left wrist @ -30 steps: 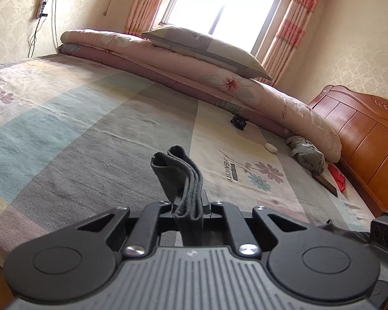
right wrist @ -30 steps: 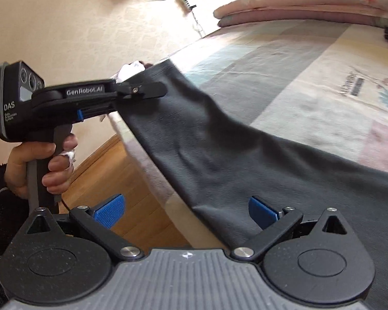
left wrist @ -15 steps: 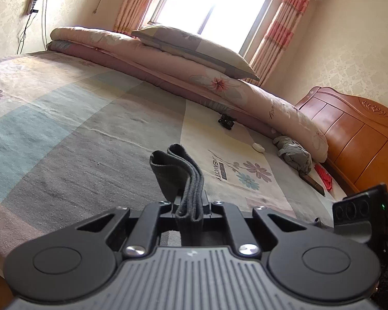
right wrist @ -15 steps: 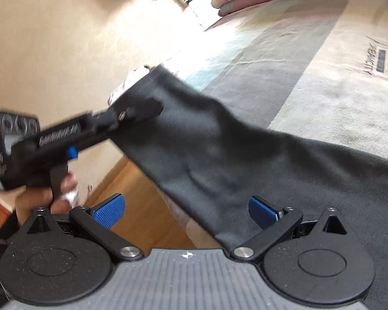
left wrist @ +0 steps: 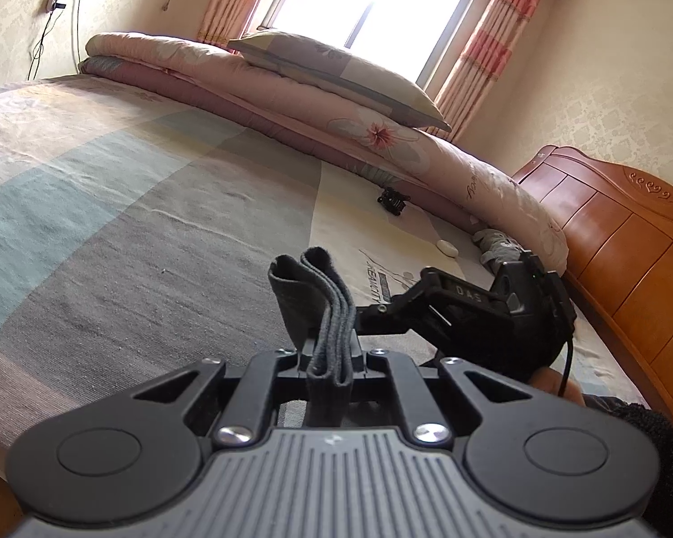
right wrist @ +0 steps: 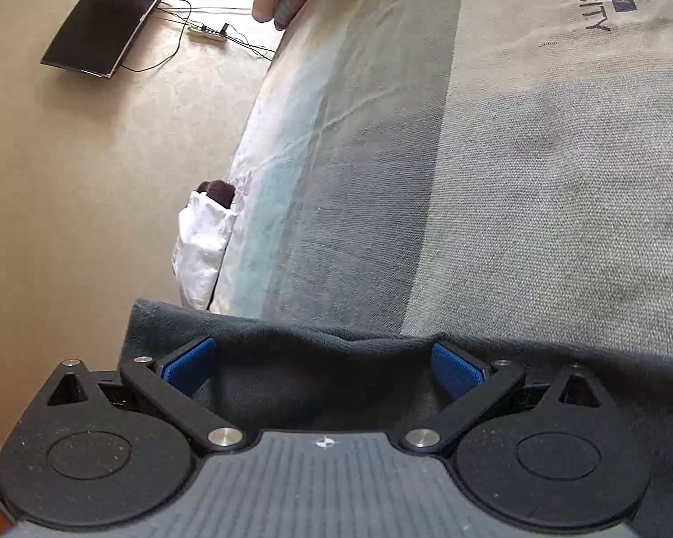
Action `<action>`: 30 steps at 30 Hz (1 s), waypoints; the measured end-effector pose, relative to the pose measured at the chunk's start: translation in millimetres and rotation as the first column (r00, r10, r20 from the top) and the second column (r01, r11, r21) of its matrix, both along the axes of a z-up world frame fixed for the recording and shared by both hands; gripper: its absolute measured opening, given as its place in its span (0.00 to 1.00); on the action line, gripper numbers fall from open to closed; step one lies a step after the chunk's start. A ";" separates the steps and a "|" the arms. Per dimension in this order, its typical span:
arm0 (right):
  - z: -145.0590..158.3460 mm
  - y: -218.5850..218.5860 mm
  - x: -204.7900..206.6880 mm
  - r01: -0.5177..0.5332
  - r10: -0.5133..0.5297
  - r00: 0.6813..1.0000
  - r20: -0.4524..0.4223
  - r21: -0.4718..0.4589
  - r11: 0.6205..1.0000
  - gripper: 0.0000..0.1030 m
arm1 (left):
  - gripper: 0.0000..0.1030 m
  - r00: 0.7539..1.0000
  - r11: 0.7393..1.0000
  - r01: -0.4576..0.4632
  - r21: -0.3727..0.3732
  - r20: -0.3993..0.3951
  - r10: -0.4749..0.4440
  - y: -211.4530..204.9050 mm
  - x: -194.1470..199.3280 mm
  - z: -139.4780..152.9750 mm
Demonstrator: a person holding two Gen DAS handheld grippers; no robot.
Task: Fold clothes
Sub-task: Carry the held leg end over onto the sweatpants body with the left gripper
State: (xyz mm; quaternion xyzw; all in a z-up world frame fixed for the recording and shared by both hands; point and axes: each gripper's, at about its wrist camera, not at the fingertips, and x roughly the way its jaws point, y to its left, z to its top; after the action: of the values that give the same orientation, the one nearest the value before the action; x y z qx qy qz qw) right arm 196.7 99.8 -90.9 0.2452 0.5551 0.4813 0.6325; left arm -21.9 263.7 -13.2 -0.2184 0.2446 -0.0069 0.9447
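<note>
Left wrist view, left hand-held gripper (left wrist: 329, 349) clamped on dark garment (left wrist: 312, 296), right hand-held gripper (right wrist: 323, 361) apart over it

We see a dark grey garment (left wrist: 312, 300) on a bedsheet (left wrist: 112, 224) of grey, pale blue and cream blocks — pink floral quilt (left wrist: 381, 143), red-striped curtains (left wrist: 489, 54), orange-brown wooden headboard (left wrist: 614, 242).

The left hand-held gripper (left wrist: 329, 349) is covering its own fingertips with the dark garment (left wrist: 312, 300). The small black object (left wrist: 392, 201) on the bed (left wrist: 112, 224) is too small to identify. The garment's lower portion is running out of frame.
</note>
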 end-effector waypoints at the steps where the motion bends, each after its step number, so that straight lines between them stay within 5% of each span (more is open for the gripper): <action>1: 2.6 3.3 0.5 0.006 -0.005 1.000 0.031 -0.016 1.000 1.00 | 0.07 1.000 1.000 0.002 0.003 -0.002 -0.002 -1.4 0.4 -0.1; 10: 29.4 -21.3 -9.1 0.039 -0.019 0.986 0.167 -0.118 0.992 1.00 | 0.07 1.000 1.000 0.016 0.006 0.011 -0.016 -5.7 0.2 6.1; 24: 60.1 -158.4 -72.5 0.114 0.028 0.927 0.374 -0.350 0.930 1.00 | 0.07 0.996 0.995 0.084 0.059 0.005 -0.084 -53.2 13.1 27.7; 30: 64.9 -197.0 -91.1 0.157 0.009 0.908 0.420 -0.360 0.920 1.00 | 0.07 0.991 0.987 0.130 0.097 -0.027 -0.128 -86.2 24.1 32.4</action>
State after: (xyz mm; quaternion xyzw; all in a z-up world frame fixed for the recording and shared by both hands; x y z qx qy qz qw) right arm 105.5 -97.2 -25.9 0.0301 0.4824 0.3787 0.7893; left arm 2.2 177.5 19.2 -0.1552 0.2678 -0.0535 0.9494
